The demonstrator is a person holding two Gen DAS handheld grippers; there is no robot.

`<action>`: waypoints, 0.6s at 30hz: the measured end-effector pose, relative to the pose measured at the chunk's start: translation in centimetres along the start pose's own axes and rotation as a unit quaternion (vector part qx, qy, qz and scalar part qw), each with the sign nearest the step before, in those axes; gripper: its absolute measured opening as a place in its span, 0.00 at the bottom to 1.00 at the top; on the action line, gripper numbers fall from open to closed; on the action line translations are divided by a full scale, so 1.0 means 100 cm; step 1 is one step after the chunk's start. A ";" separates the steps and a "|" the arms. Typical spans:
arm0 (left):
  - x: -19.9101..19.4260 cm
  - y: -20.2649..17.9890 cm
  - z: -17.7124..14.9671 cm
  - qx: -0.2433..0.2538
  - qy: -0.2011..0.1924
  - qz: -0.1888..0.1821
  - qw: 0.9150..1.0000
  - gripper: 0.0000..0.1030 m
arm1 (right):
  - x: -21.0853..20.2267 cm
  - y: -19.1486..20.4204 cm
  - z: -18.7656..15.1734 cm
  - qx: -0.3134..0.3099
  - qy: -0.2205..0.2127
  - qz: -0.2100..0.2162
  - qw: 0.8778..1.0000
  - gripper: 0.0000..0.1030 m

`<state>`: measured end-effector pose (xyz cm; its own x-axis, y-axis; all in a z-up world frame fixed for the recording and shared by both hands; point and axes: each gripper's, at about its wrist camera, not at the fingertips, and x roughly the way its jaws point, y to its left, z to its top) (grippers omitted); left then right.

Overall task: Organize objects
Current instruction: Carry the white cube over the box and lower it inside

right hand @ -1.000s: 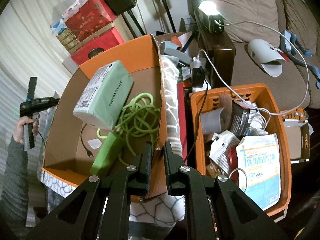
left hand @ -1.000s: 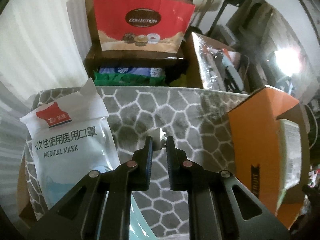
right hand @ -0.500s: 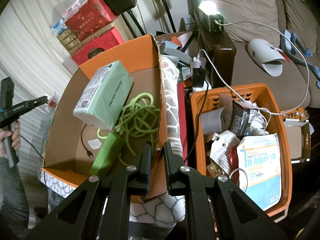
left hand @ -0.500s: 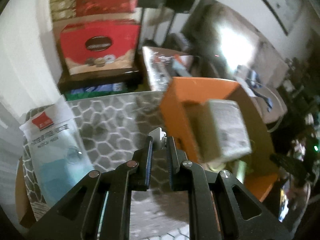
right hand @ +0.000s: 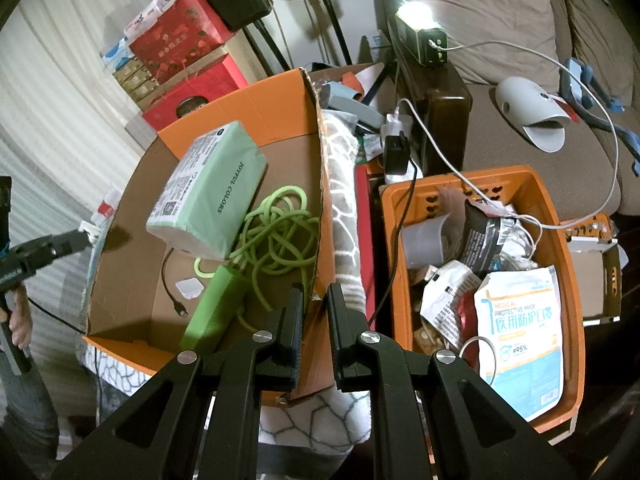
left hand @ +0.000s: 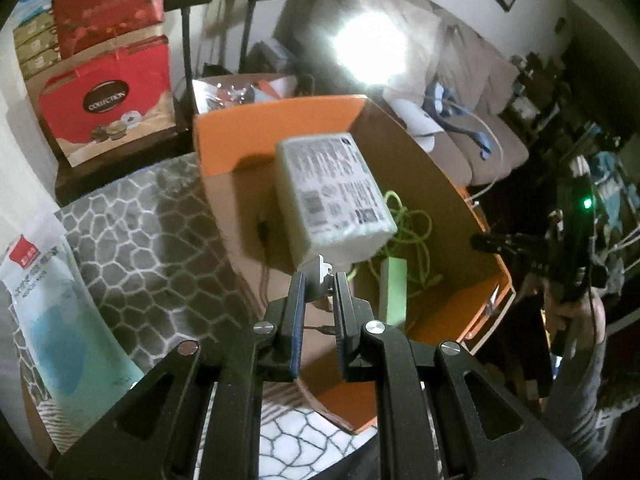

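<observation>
My left gripper (left hand: pixel 319 280) is shut on a small white plug adapter (left hand: pixel 319 270) and holds it over the near edge of the orange cardboard box (left hand: pixel 256 136). In the right wrist view the left gripper (right hand: pixel 82 236) sits at the box's left rim (right hand: pixel 120 208). The box holds a pale green tissue pack (right hand: pixel 208 192), a green cable (right hand: pixel 280 232) and a green power strip (right hand: pixel 212 308). My right gripper (right hand: pixel 314 300) is narrowly parted and empty above the box's near right wall.
A medical mask pack (left hand: pixel 52 304) lies on the grey patterned blanket (left hand: pixel 152 216) left of the box. An orange basket (right hand: pixel 560 216) full of packets and cables stands right of it. Red gift bags (left hand: pixel 108 96) stand behind; a sofa (right hand: pixel 500 20) is at the right.
My left gripper has swung right from above the blanket to the box's edge, still holding the adapter. The right gripper has not moved.
</observation>
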<state>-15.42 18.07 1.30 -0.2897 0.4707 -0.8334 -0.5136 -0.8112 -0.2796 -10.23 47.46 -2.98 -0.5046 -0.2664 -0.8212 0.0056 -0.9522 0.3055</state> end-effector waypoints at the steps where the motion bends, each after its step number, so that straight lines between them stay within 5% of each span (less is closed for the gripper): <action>1: 0.003 -0.003 -0.001 0.002 0.002 0.001 1.000 0.12 | 0.000 0.000 0.000 0.000 0.000 0.000 1.000 0.10; 18: 0.054 -0.020 -0.007 0.017 0.052 0.048 0.997 0.12 | 0.000 0.000 0.000 0.000 0.000 0.000 1.000 0.10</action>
<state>-15.41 21.98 -3.03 -0.2544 0.3522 -0.9007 -0.5153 -0.8375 -0.1820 -10.27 47.46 -2.98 -0.5047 -0.2665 -0.8211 0.0064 -0.9523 0.3051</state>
